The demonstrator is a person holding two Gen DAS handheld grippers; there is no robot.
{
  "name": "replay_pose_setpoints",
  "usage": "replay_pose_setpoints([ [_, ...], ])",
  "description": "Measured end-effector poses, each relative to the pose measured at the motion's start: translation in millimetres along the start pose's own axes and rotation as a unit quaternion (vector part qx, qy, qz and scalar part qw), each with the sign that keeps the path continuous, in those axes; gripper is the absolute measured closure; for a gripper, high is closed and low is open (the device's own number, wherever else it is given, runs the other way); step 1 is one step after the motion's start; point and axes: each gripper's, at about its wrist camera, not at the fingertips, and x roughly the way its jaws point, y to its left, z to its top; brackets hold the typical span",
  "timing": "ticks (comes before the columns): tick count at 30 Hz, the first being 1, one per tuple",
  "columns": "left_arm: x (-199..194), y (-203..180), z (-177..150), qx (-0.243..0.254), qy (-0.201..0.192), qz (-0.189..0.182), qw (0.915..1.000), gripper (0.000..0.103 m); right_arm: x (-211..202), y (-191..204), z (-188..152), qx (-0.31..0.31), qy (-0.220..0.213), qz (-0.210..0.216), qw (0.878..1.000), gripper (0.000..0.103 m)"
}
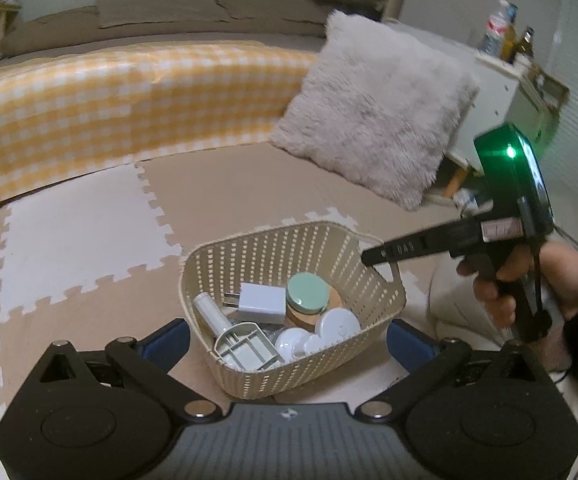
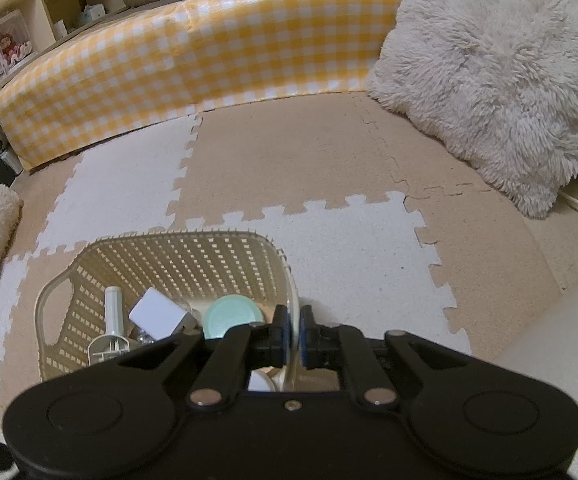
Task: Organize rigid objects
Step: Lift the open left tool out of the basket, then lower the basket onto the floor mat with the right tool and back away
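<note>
Gripping basket (image 2: 193,256) rim, right gripper (image 2: 295,334), left gripper (image 1: 289,340) wide

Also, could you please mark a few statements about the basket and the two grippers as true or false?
1. The right gripper is closed on the basket rim. True.
2. The left gripper is shut. False: its fingers stand open, either side of the basket.
3. A white charger lies in the basket. True.
4. The basket sits on a wooden table. False: it stands on the foam floor mat.
5. The basket is empty apart from the charger. False: a mint-lidded jar and other pieces lie there too.
</note>
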Motion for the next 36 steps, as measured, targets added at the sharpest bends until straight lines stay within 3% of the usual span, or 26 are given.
replay_pose_setpoints([
  [5, -13, 2, -2, -0.034, -0.021, 0.015, 0.9991, 0.0, -15, 2, 0, -0.001, -0.019, -0.001, 1.0, 0.087],
  [7, -19, 2, -3, -0.044, -0.031, 0.028, 0.9982, 0.0, -26, 4, 0, -0.002, -0.031, 0.0, 1.0, 0.077],
  [12, -37, 4, -6, -0.07, -0.051, 0.042, 0.9953, 0.0, -62, 12, -1, -0.007, -0.063, 0.002, 0.998, 0.068],
  [24, -82, -17, -18, -0.066, -0.096, 0.108, 0.9873, 0.0, -150, 27, -40, -0.02, -0.119, 0.008, 0.993, 0.036],
  [32, -100, -26, -25, -0.077, -0.111, 0.118, 0.9838, 0.0, -178, 32, -72, -0.032, -0.138, -0.01, 0.99, 0.012],
  [36, -102, -30, -31, -0.074, -0.109, 0.144, 0.9808, 0.0, -185, 34, -84, -0.037, -0.152, -0.016, 0.988, 0.002],
])
